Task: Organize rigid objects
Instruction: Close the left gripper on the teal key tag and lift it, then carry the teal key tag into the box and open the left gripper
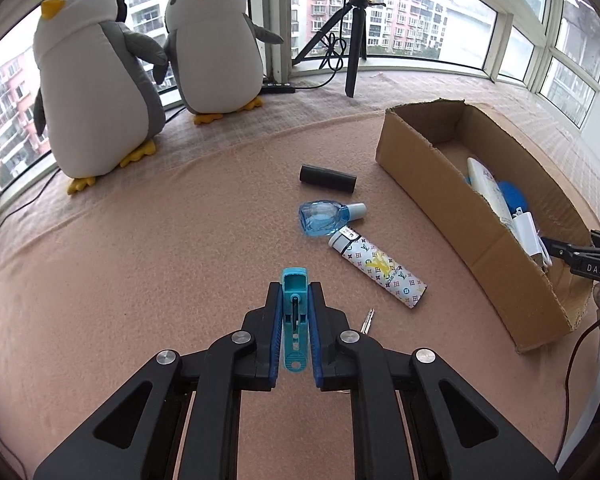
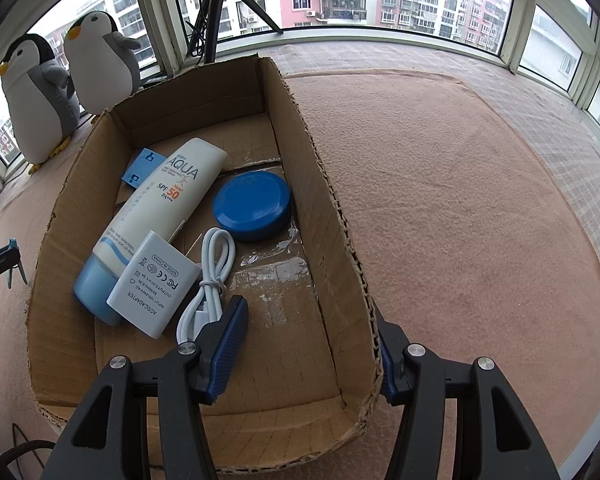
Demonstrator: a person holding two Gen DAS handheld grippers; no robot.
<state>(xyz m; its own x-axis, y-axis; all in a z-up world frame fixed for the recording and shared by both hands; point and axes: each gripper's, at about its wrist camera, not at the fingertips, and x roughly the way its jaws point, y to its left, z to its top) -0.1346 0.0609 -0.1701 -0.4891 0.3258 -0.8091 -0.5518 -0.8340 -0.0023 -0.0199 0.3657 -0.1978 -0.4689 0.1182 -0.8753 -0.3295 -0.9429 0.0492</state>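
My left gripper (image 1: pixel 294 300) has its jaws closed on a small teal clip (image 1: pixel 294 320), light, stiff plastic, best held mid-body. My right gripper (image 2: pixel 312 344) is wide open, jaws straddling the cardboard box (image 2: pixel 324 184) wall.

A white sunscreen tube (image 2: pixel 156 208) lying in the cardboard box (image 2: pixel 324 184) reads "AQUA", "SPF 50" and "PA+++". Beside it, a white power adapter (image 2: pixel 152 284) is printed "AC/DC ADAPTER", "MADE IN CHINA" and an FC mark; its smaller input and output ratings are too fine to read surely. A patterned lighter (image 1: pixel 380 270) on the blanket bears repeated "LV" monograms. The right gripper (image 1: pixel 580 258) shows "DAS".
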